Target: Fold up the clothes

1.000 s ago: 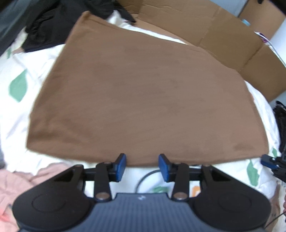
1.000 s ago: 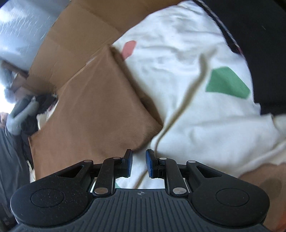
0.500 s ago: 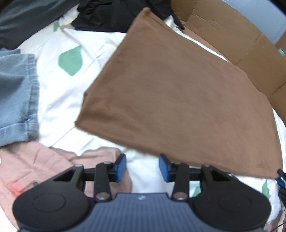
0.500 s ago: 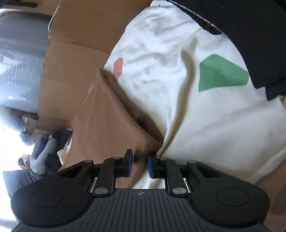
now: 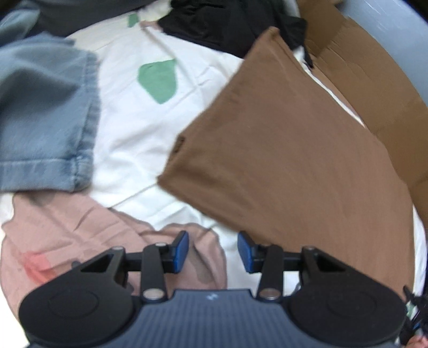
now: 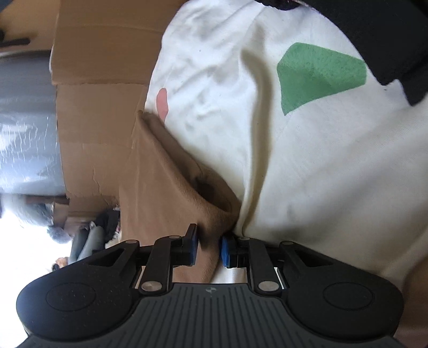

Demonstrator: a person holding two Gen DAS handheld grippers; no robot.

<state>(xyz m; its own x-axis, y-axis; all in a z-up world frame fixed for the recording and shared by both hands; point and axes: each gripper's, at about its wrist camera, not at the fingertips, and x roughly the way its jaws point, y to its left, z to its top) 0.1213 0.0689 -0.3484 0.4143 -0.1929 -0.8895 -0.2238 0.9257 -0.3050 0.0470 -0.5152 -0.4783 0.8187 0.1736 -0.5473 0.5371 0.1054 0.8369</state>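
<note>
Left tool is hovering with its blue pads spread and nothing between them, just above the spot where a pink garment is meeting the white sheet. Brown shirt is lying folded flat on that sheet, to the right of the left tool; its near left corner is sitting just beyond the right pad, not touching it. A small dark tag is showing at the shirt's left edge. Jeans are lying at far left, their hem overlapping the pink garment. Black clothes are bunching at the far end of the sheet, against the shirt's far corner. Cardboard is running along the shirt's right side. Right tool is pinching a corner of the brown shirt: cloth is filling the narrow gap between the blue pads and bunching into a dark fold just ahead of them. From there the shirt is stretching away along the edge of the sheet, beside the cardboard. Green and pink patches are printed on the sheet. Black fabric is covering its top right corner.
</note>
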